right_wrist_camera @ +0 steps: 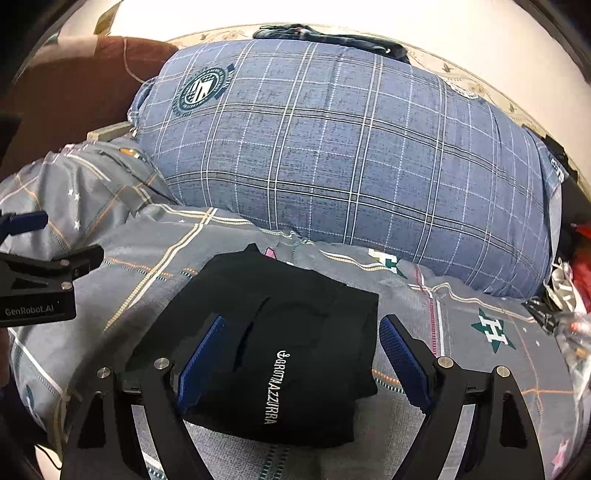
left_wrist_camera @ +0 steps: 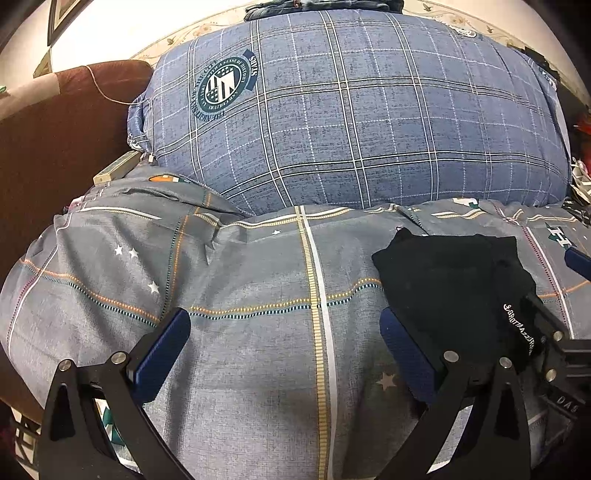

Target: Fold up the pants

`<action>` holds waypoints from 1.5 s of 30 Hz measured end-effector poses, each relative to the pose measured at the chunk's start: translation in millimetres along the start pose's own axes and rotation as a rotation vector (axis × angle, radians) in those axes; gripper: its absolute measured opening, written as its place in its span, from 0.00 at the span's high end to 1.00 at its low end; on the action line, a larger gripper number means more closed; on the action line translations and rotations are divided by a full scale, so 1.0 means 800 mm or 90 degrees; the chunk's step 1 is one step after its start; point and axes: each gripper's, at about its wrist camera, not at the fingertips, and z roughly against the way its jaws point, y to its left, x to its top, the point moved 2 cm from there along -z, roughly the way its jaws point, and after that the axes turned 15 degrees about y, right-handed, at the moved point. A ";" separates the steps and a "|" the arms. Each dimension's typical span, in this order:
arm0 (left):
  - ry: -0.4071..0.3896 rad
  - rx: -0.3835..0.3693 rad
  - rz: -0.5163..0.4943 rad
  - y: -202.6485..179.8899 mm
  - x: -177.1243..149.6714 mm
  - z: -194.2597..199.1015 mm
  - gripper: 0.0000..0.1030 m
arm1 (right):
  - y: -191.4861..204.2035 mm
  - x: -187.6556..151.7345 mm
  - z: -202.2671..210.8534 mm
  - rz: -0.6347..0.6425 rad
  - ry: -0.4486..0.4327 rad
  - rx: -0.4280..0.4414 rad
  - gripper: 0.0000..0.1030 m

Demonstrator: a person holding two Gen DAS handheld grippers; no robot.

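Black pants [right_wrist_camera: 288,302] lie folded into a compact bundle on the grey patterned bedsheet [right_wrist_camera: 461,332], white lettering facing up. My right gripper [right_wrist_camera: 302,322] is open, hovering low over the bundle with a blue-padded finger on each side of it; the left pad [right_wrist_camera: 201,362] overlaps the bundle's left part. My left gripper [left_wrist_camera: 284,317] is open over bare sheet [left_wrist_camera: 258,277], holding nothing. The pants [left_wrist_camera: 450,280] sit just beyond and to the right of its right pad [left_wrist_camera: 402,350]. The right gripper's body pokes in at the far right edge of the left wrist view.
A large blue plaid pillow [left_wrist_camera: 351,122] fills the back of the bed, with dark clothes [right_wrist_camera: 332,35] on top of it. A brown upholstered piece [left_wrist_camera: 55,129] stands at the left. Bags and red clutter [right_wrist_camera: 569,288] lie at the right edge.
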 end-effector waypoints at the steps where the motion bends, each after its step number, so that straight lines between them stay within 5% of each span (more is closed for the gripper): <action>1: -0.001 -0.001 0.000 -0.001 0.000 0.001 0.00 | 0.001 0.000 0.000 0.002 0.001 0.001 0.16; 45: -0.018 0.009 -0.052 -0.032 -0.010 0.014 0.00 | -0.018 0.000 -0.008 -0.032 0.016 0.017 0.16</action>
